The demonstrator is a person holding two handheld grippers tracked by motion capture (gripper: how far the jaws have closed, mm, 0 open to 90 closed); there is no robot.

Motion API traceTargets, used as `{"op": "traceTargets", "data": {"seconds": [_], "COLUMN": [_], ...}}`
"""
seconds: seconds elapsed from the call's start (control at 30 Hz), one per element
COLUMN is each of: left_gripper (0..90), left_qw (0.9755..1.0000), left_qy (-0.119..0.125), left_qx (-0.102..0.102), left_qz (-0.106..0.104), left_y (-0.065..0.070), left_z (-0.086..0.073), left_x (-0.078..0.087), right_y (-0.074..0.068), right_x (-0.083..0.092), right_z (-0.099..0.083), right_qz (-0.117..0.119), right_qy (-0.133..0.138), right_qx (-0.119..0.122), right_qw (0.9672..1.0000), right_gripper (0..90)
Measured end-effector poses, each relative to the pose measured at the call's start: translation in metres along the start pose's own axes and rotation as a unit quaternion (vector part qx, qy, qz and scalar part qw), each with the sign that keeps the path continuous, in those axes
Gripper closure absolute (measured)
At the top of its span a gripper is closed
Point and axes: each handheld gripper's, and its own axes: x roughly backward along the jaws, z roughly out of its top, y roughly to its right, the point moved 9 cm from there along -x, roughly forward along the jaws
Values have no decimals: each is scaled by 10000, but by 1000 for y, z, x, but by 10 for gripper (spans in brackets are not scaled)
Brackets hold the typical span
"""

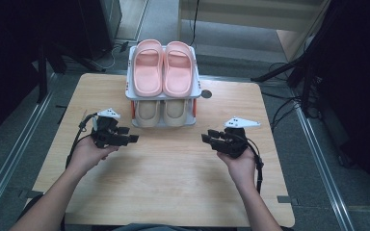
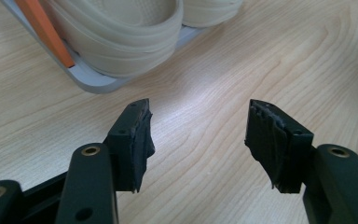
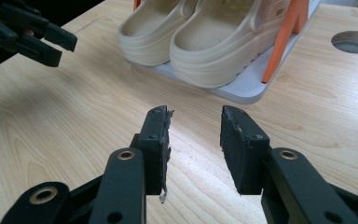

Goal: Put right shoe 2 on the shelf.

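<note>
Left gripper (image 1: 131, 139): near edge of the scene, held in the person's left hand over bare table; jaws stand apart with nothing between them, as the left gripper view also shows (image 2: 198, 140).
Right gripper (image 1: 206, 138): held in the person's right hand, level with the left one and well apart from it; jaws apart, nothing between the pads, seen close in the right gripper view (image 3: 195, 144).
Table (image 1: 173, 192): light wood, bare in front of both grippers; a round hole (image 1: 206, 94) sits near the far right of the rack.
Beige slippers (image 1: 161, 112): a pair, side by side on the lower shelf of the rack, toes toward the person; close beyond the right gripper's jaws in its own view (image 3: 191, 37), touched by neither gripper.
Shoe rack (image 1: 164, 124): white, two shelves with orange side posts, at the far middle of the table.
Pink slippers (image 1: 163, 67): a pair, side by side on the upper shelf, directly above the beige pair.
Work done, as judged: both pairs sit squarely on their shelves; storing looks complete.
Work left, as judged: little or none if the aim is shelving; if a pair is to come off, nothing is gripped yet.
</note>
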Motion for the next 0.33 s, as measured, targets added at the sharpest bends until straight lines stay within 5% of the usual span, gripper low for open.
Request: {"op": "traceTargets", "data": {"seconds": [0.33], "left_gripper": [414], "left_qw": [9995], "left_qy": [-59], "left_qx": [227], "left_qz": [194], "left_y": [-5], "left_z": [-2], "left_x": [-2], "right_y": [-4], "right_x": [-11], "right_z": [-3], "right_qz": [88], "right_qy": [-182], "right_qx": [157], "right_qw": [9997], "right_gripper": [571]}}
